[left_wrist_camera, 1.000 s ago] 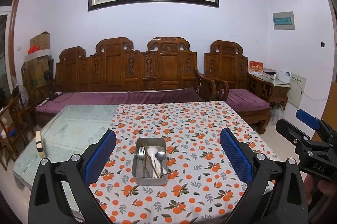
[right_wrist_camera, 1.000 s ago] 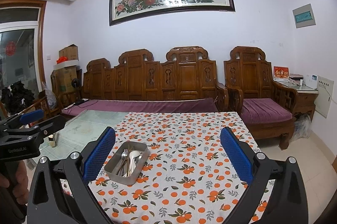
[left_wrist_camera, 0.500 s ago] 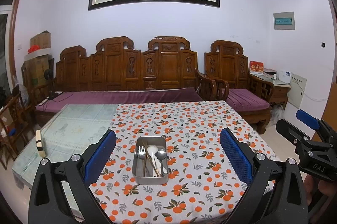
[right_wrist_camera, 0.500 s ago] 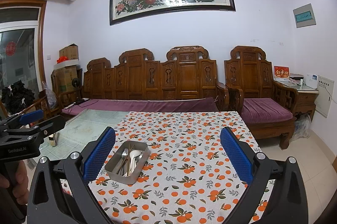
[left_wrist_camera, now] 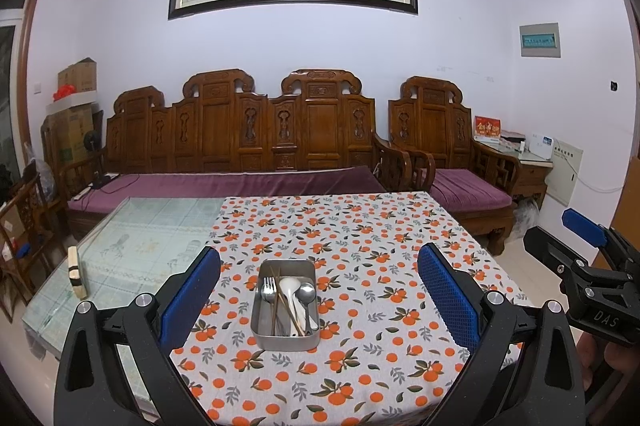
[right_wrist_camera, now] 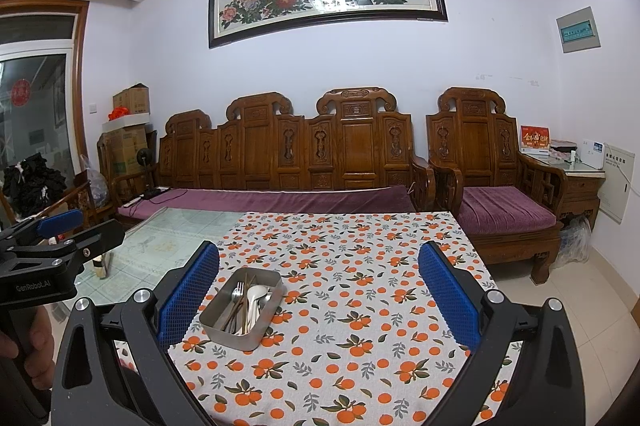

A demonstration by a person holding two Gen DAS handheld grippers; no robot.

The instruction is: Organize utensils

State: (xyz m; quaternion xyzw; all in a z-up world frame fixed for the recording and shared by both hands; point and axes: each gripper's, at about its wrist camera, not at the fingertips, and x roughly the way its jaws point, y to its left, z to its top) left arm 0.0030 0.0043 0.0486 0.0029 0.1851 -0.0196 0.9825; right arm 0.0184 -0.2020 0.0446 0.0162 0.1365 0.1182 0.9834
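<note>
Metal tray (left_wrist_camera: 286, 336) on orange-print tablecloth (left_wrist_camera: 360, 250), holding fork (left_wrist_camera: 268, 286), spoons (left_wrist_camera: 306, 293), chopsticks (left_wrist_camera: 285, 302). Left gripper (left_wrist_camera: 319, 290), right gripper (right_wrist_camera: 319, 292): both spread wide, empty, above table.

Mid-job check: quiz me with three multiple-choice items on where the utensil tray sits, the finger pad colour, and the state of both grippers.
1. The metal tray sits:
A. on the orange-print tablecloth
B. on the sofa cushion
C. on the floor

2. The gripper pads are:
A. red
B. blue
C. white

3. The left gripper and right gripper are:
A. both shut on a fork
B. one open, one shut
C. both open, empty

Answers: 1 A, tray rests on the printed cloth; 2 B, pads show blue; 3 C, jaws spread wide with nothing between them.
</note>
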